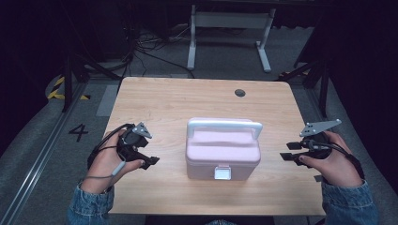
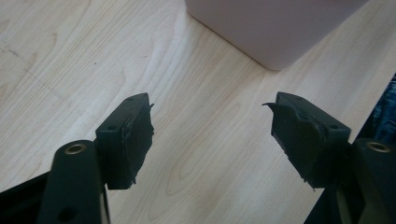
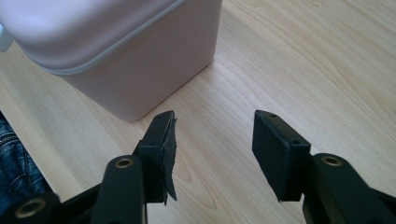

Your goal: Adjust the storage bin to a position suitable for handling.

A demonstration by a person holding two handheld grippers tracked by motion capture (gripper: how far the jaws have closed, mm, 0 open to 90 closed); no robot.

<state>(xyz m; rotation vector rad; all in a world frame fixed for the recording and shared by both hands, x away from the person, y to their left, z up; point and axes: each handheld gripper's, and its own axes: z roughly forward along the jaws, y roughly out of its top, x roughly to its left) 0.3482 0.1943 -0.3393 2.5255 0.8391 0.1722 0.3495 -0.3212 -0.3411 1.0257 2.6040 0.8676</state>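
The left gripper (image 1: 146,158) is held low at the left side of the tabletop (image 1: 164,96), its jaws spread wide with nothing between them; in the left gripper view only bare wood lies in the gap, and a lower corner of the pink box (image 2: 275,28) shows ahead and to the right. The left hand (image 1: 105,166) is wrapped around the gripper body from behind, the wrist kept low near the front edge and the jaws pointed inward toward the box.

The pink box (image 1: 222,150) is seen near the middle of the tabletop, lid shut, its white handle (image 1: 224,126) arched over the top and a white latch (image 1: 222,173) on the front wall facing the person. The step in hand is judged to be an approach to the box from both sides. It would be done well if both grippers were brought in level and together, so that the box is not pushed sideways, and if the latch were released before any lifting of the lid is tried.

The right gripper (image 1: 288,155) is held at the right, also wide open and empty, apart from the box and aimed at its side wall. In the right gripper view the box corner (image 3: 140,70) stands just ahead of the left-hand jaw. The right hand (image 1: 331,161) is closed around the body, forearm coming up from the front edge.
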